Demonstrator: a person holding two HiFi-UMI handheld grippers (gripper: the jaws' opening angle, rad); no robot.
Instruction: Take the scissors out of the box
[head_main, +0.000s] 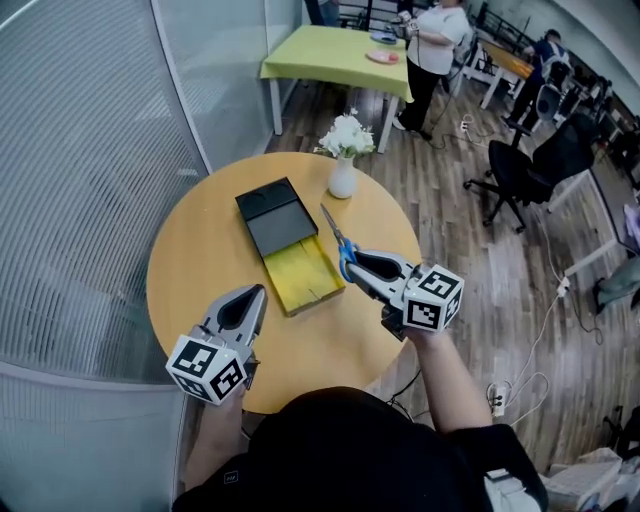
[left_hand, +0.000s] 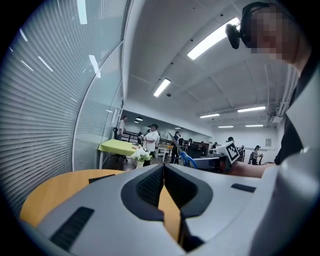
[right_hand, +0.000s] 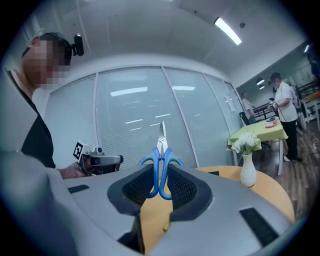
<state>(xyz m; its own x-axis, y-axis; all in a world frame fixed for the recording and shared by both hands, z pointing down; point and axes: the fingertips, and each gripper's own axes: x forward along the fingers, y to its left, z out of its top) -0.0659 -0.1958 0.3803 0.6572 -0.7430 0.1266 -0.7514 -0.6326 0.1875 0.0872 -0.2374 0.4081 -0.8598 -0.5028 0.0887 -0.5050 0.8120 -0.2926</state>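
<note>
now right gripper (right_hand: 160, 169) jaws tight on blue scissors (right_hand: 161, 150); left gripper (left_hand: 163, 168) jaws together, empty

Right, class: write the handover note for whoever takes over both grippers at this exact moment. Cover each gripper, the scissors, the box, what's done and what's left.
Left gripper: jaws together, nothing in them, held over the near edge of the round table.
Right gripper: jaws clamped on the blue handles of the scissors, blades pointing away from the gripper.
Box: on the table, slid open; the yellow tray looks empty.
Done: the scissors are out of the box and in the air just right of it.
Left: probably only to set them down on bare tabletop, clear of the vase, then open the jaws.
</note>
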